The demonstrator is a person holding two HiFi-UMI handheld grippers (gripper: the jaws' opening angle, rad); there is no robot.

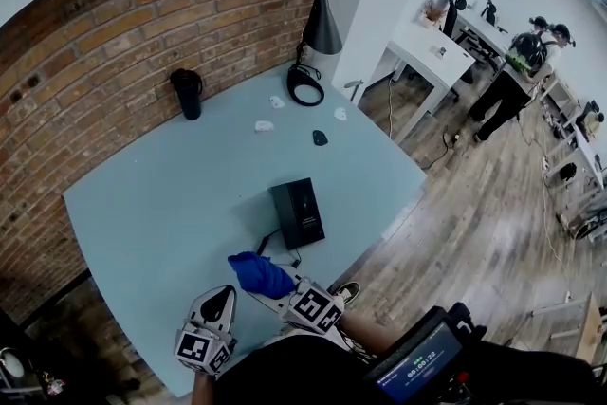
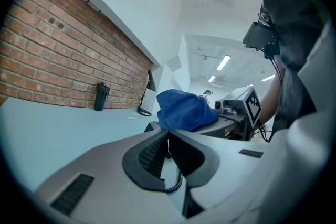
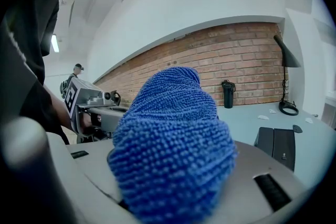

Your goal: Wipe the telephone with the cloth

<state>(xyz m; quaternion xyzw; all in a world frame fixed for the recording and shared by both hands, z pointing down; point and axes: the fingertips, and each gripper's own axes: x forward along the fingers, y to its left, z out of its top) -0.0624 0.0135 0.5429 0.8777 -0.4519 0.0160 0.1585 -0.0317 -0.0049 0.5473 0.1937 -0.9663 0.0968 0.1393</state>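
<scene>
Reference thing: telephone [image 1: 297,211], a flat black unit lying near the front edge of the pale blue worktop [image 1: 161,204]. A dark cord runs from its near side towards the person.

Right tool [image 1: 281,292]: jaws clamped on the blue cloth [image 1: 261,275], which bunches into a thick wad over the tips. It sits on the near side of the telephone, close but apart from it, with no contact yet. The right gripper view shows the cloth [image 3: 173,149] filling the middle and the telephone [image 3: 278,147] off to the right. Judgement: the cloth is held as a pad out in front so that fabric, not jaw, meets the casing. Wiping has not begun.

Left tool [image 2: 168,134]: jaw tips together, nothing gripped between them. It hangs nearer the person than the telephone and to the left of the cloth. Judgement: it is kept back as a spare, perhaps to steady the telephone, since a light unit may slide under the wipe.

Count:
- telephone, 1
- cloth, 1
- tools, 2
- black tumbler [image 1: 188,93], 1, far side of the telephone by the brick wall
- black desk lamp [image 1: 318,24], 1, beyond the telephone at the far corner
- small pale bits, 3, and small dark thing, 1, between telephone and lamp, too small to identify

All of these lie well clear of the telephone, so they do not hamper the wipe.
</scene>
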